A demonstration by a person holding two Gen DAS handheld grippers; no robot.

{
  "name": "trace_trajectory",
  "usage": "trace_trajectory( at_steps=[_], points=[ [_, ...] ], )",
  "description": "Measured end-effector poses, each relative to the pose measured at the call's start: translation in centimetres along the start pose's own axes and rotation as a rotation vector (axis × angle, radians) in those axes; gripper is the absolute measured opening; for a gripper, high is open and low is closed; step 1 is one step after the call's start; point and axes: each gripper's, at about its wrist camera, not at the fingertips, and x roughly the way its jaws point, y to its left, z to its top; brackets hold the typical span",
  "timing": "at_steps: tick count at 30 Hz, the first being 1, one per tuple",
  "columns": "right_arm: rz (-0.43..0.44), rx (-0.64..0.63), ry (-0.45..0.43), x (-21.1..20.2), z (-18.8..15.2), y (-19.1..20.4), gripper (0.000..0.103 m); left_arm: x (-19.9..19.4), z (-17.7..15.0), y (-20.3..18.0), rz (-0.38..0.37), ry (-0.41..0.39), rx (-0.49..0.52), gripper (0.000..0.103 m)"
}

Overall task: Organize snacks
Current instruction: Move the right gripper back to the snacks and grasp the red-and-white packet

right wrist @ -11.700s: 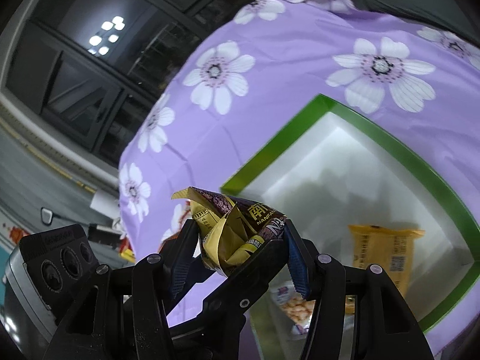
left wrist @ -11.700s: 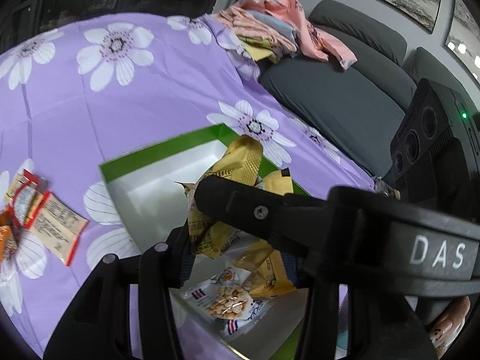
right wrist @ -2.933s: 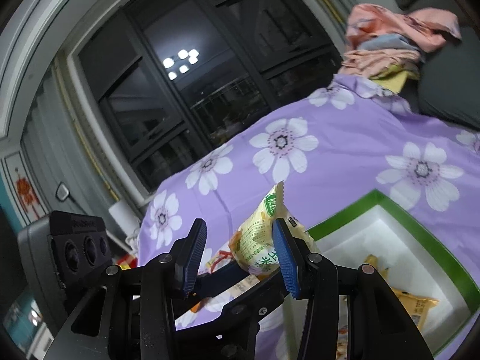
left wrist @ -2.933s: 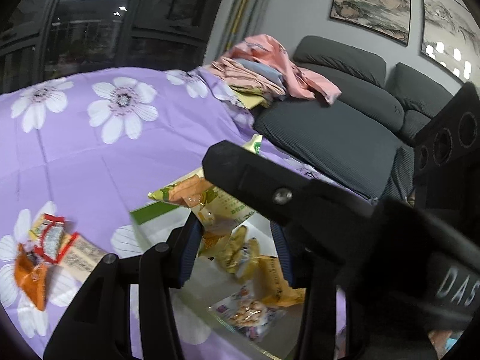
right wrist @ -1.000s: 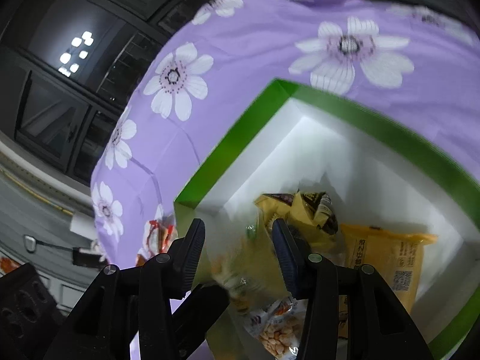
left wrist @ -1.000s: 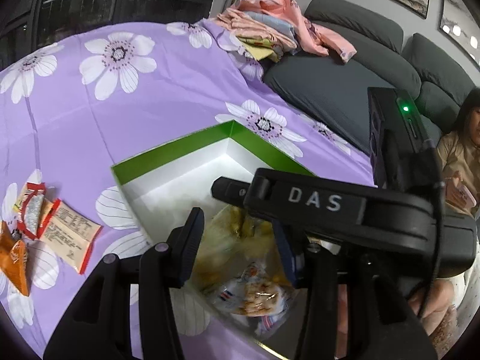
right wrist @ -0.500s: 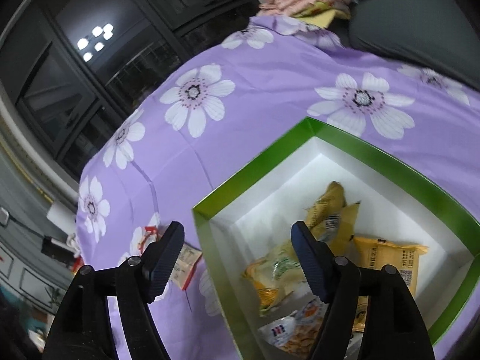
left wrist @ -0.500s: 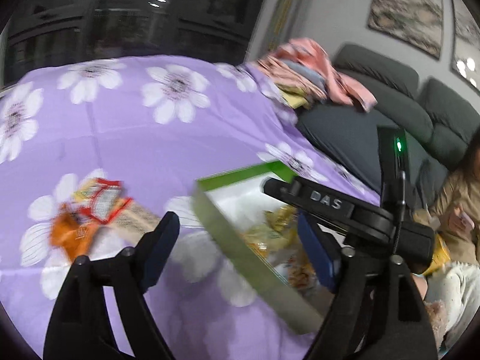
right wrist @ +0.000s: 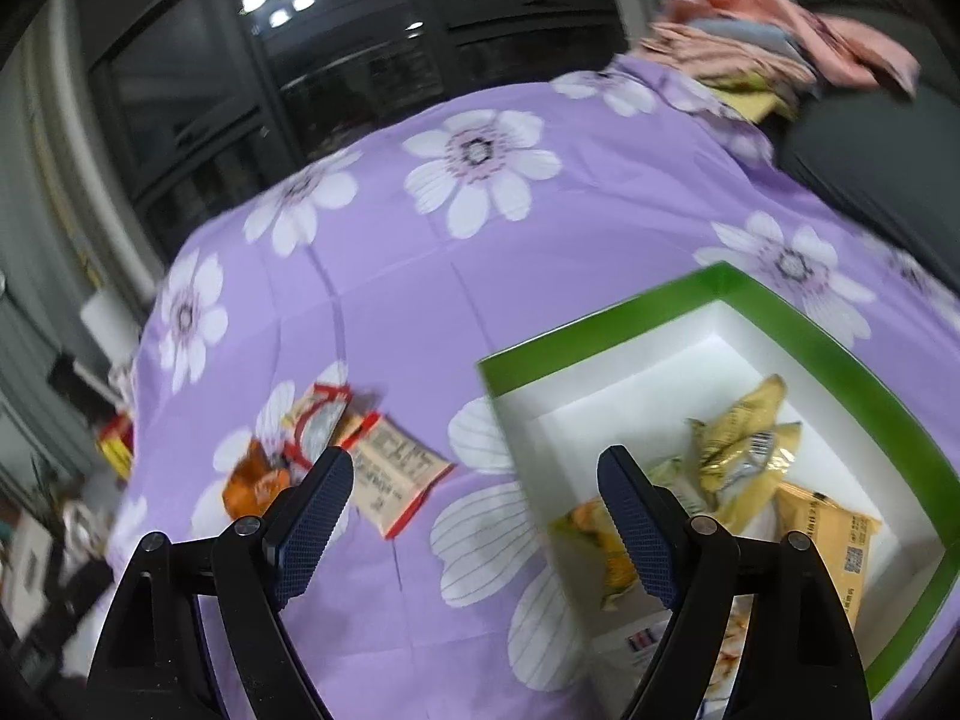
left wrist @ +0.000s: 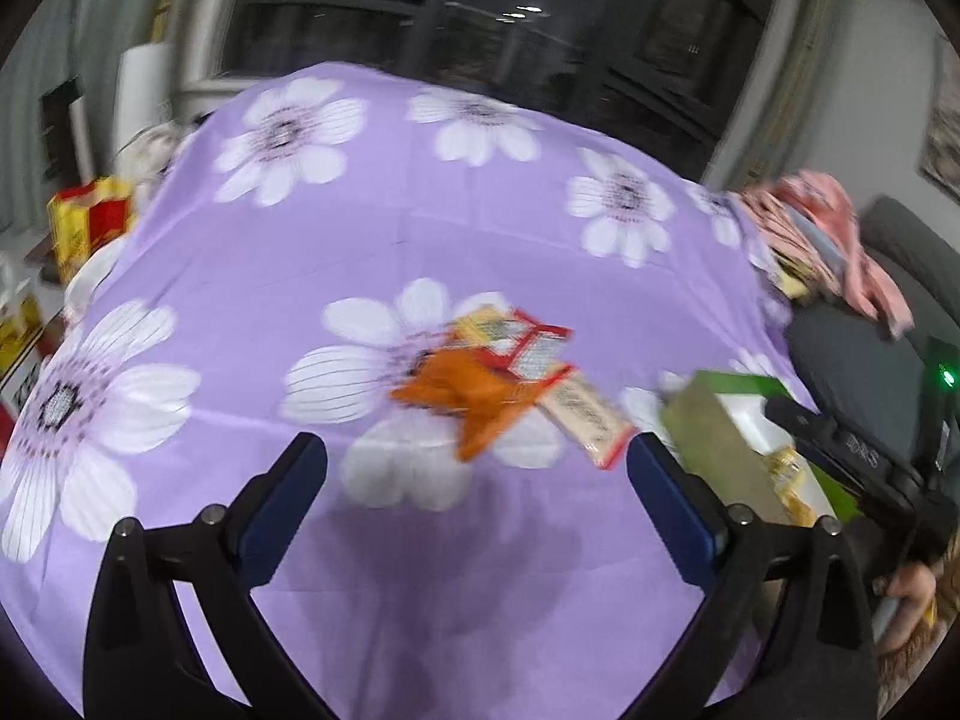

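Note:
A green-rimmed white box point(right wrist: 606, 324) sits on the purple flowered cloth and holds several yellow snack packets point(right wrist: 744, 450). Loose on the cloth lie an orange packet point(left wrist: 468, 393), a red-and-white packet point(left wrist: 528, 348) and a beige red-edged packet point(left wrist: 585, 414). My left gripper point(left wrist: 477, 468) hovers just short of them, its jaws still opening, nothing between them. My right gripper point(right wrist: 474, 489) hangs over the box's left edge, jaws opening and empty. The same loose packets point(right wrist: 396, 474) show left of the box. The box point(left wrist: 714, 420) appears at the right of the left wrist view, beside the right gripper's body point(left wrist: 852, 456).
Folded pink clothes point(right wrist: 780, 48) lie on a dark grey sofa point(left wrist: 852, 360) beyond the cloth. Red and yellow boxes point(left wrist: 84, 222) stand off the far left edge. A person's hand point(left wrist: 906, 594) shows at the lower right. Dark windows fill the background.
Both grippers let go of snack packets into the box and opened wide. The left gripper swung left to face the loose packets; the right gripper pulled back and turned leftward.

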Motion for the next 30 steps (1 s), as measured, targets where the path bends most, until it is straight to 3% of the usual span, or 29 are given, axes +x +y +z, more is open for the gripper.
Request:
trace_trajectory(
  at_steps=[6, 8, 12, 16, 24, 30],
  points=[
    [-0.028, -0.146, 0.027, 0.9, -1.6, 3.7, 0.084, 0.8, 0.3, 2.4, 0.069, 0.057, -0.076, 0.101],
    [-0.015, -0.175, 0.075, 1.3, -1.8, 4.8, 0.084, 0.7, 0.2, 3.0, 0.084, 0.054, -0.091, 0.101],
    [0.089, -0.164, 0.181, 2.6, -0.1, 7.2, 0.084, 1.2, 0.4, 4.2, 0.135, 0.079, -0.117, 0.101],
    [0.103, -0.143, 0.266, 5.5, 2.4, 10.5, 0.084, 1.1, 0.8, 5.7, 0.171, 0.088, -0.162, 0.101],
    [-0.038, -0.282, 0.452, 15.6, 3.6, 16.8, 0.084, 1.2, 1.1, 7.4, 0.209, 0.116, -0.197, 0.101],
    [-0.11, -0.228, 0.536, 21.4, 3.3, 16.0, 0.084, 1.5, 1.5, 8.0, 0.199, 0.135, -0.205, 0.101]
  ],
)
